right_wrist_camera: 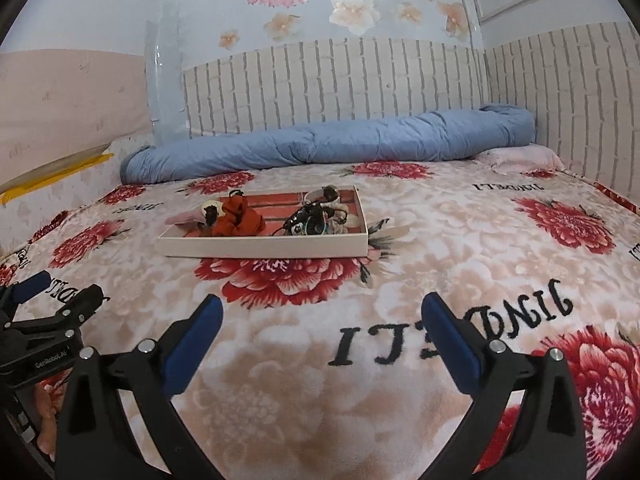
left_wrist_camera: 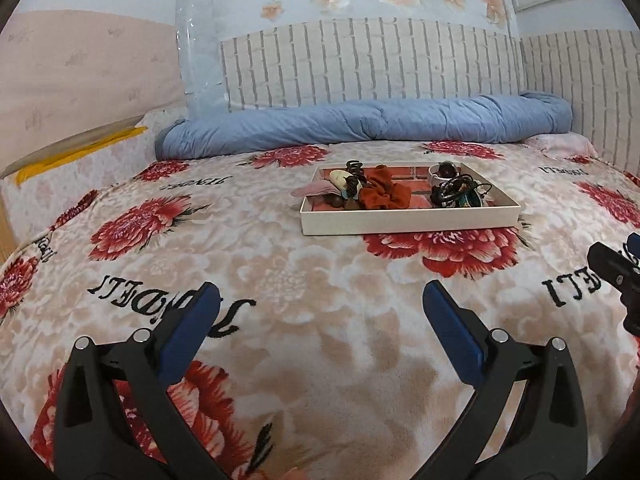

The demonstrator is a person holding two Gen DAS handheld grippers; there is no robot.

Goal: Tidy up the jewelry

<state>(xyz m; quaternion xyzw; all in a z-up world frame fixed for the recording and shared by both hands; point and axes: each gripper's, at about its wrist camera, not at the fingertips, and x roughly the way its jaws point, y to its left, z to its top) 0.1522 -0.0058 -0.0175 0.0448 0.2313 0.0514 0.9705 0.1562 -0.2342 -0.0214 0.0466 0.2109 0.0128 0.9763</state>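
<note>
While both tools hang over the floral blanket (left_wrist_camera: pixel 320 288), nothing sits between either pair of fingers. Left gripper (left_wrist_camera: pixel 320 304): blue pads spread wide, released, well short of the tray. Right gripper (right_wrist_camera: pixel 322 312): same, pads wide apart, released, also short of the tray. In the left wrist view the right tool's black tip pokes in at the right edge, near the tray's front right corner; in the right wrist view the left tool shows low at the left edge with a bit of the person's hand (right_wrist_camera: pixel 46 416) under it.

Past the grippers, the shallow white tray (left_wrist_camera: pixel 408 226) lies flat on the blanket, red brick-pattern floor inside. Tray's left part: rust-orange scrunchie (left_wrist_camera: pixel 386 192), touching a dark claw clip (left_wrist_camera: pixel 354 184) and a cream piece, with a pink fabric item (left_wrist_camera: pixel 316 189) draped over the tray's left rim. A second black clip (left_wrist_camera: pixel 354 167) stands at the tray's back left. Tray's right part: a tangle of black bands with a teal item (left_wrist_camera: pixel 460 194), and behind it a white band (left_wrist_camera: pixel 438 174) with a dark piece on top. Exact pieces in the tangle too small to tell.

Behind the tray, a rolled blue duvet (left_wrist_camera: pixel 360 126) runs along the white brick-pattern wall panel (left_wrist_camera: pixel 372 64). Right of the duvet end, a pink pillow (left_wrist_camera: pixel 564 145). Flower decals (right_wrist_camera: pixel 354 10) above on the wall.
</note>
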